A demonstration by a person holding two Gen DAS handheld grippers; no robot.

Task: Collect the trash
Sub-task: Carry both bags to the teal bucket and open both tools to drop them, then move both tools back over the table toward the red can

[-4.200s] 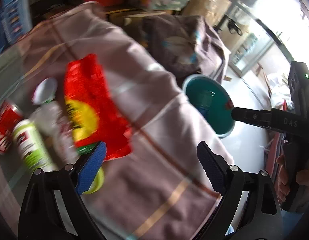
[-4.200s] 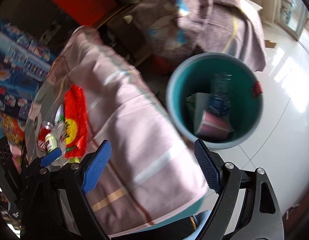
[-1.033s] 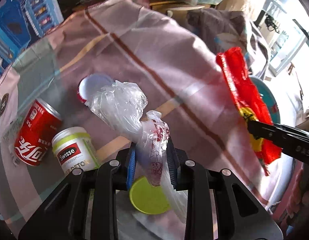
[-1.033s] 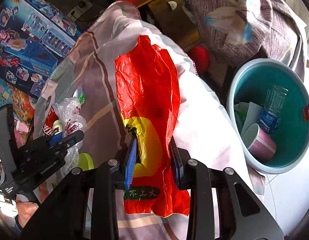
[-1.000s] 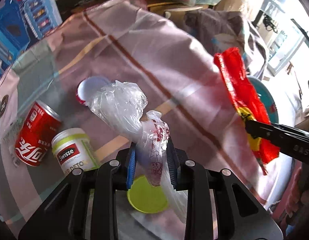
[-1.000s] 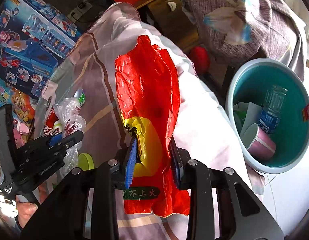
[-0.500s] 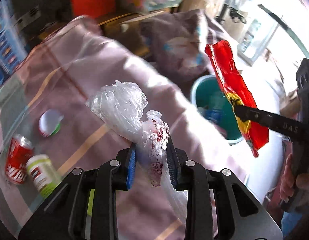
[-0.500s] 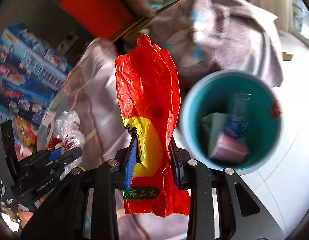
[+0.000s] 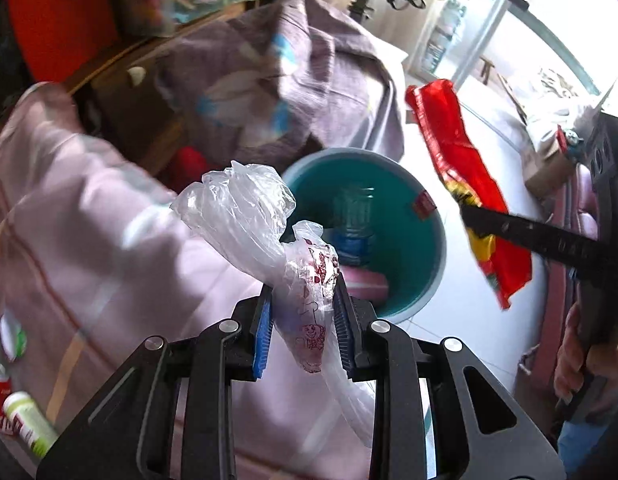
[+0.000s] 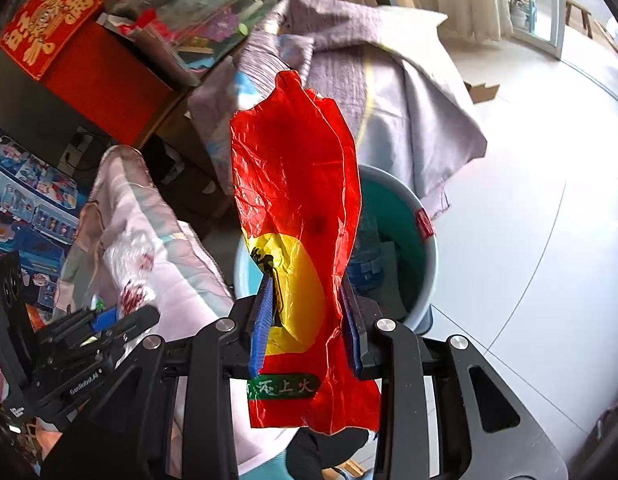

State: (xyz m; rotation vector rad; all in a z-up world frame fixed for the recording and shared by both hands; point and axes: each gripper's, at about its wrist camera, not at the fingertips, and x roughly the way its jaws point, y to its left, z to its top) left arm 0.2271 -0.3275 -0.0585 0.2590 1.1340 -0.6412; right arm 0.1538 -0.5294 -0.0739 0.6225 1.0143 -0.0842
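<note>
Teal bin [image 9: 425, 240] on the floor beside the draped tabletop [image 9: 89, 248]. Right claw [image 10: 305, 312] clamps the red wrapper [image 10: 297, 184]; left claw [image 9: 303, 316] pinches the clear plastic bag [image 9: 245, 216]. Both hang near the rim; light film may drift outside on release.

Each black hand-held gripper [image 9: 303, 332] has ribbed blue pads [image 9: 263, 334] and silver screws [image 9: 229, 325].
</note>
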